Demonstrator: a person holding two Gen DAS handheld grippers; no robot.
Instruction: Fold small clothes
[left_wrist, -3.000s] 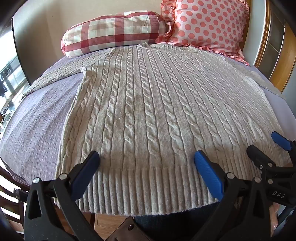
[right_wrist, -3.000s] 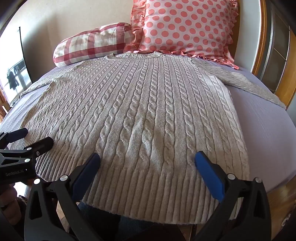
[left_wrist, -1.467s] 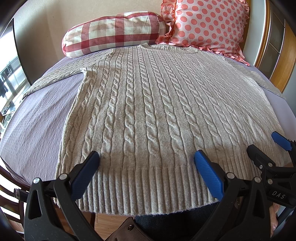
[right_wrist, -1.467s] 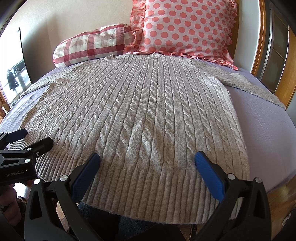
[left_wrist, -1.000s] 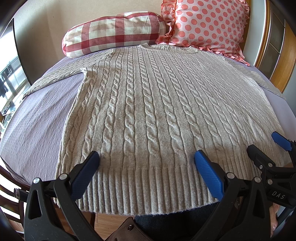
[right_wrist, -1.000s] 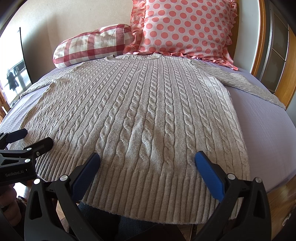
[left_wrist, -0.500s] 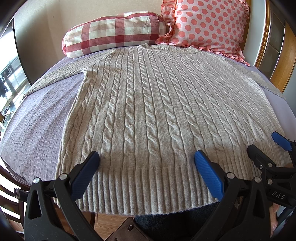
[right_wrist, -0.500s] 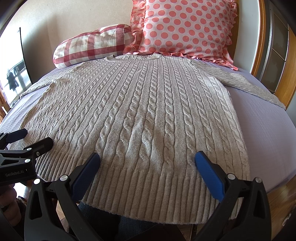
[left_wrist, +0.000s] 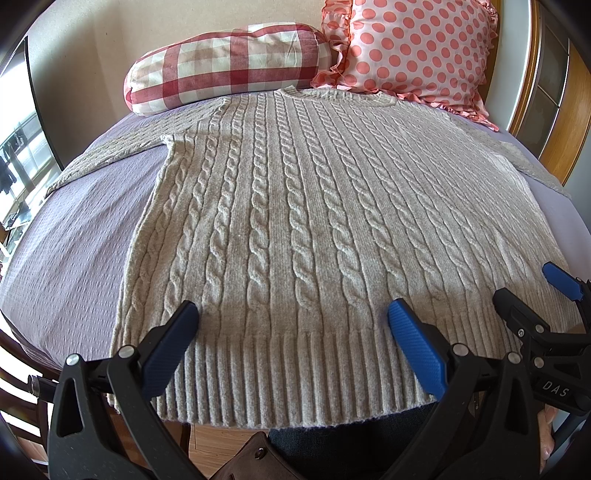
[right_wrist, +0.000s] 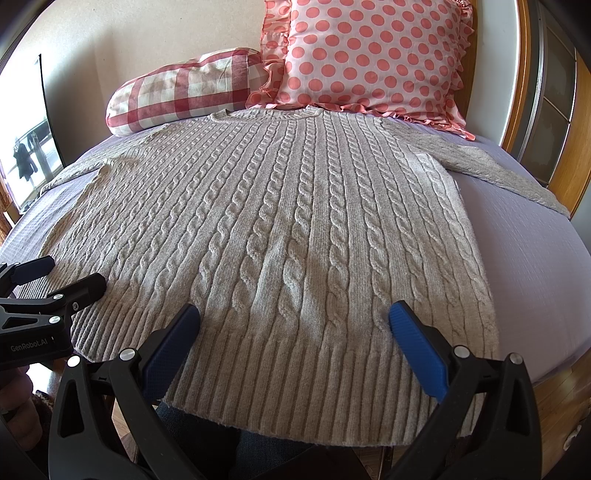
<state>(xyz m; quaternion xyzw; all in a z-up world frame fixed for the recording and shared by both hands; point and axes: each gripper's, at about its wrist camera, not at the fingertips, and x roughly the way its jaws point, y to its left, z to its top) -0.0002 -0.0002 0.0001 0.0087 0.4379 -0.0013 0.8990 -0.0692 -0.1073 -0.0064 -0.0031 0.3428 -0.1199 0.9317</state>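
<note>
Matt cable-knit wool sweater (left_wrist: 295, 221) on finely textured lilac bedspread (left_wrist: 74, 251), beside satiny polka-dot pillow (left_wrist: 417, 48)

Grey cable-knit sweater (left_wrist: 295, 221) lay flat on lilac bedspread (left_wrist: 85, 229), left gripper (left_wrist: 291, 325) spread wide over its hem at 6 o'clock, right gripper (left_wrist: 535, 284) at 4 o'clock.

The sweater (left_wrist: 306, 236) is light grey with a cable-knit pattern and a ribbed hem. It lies flat and unfolded on the bed (left_wrist: 81, 236), with the neck at the far side near the pillows, both sleeves spread outward, and the hem hanging slightly over the near edge.
</note>
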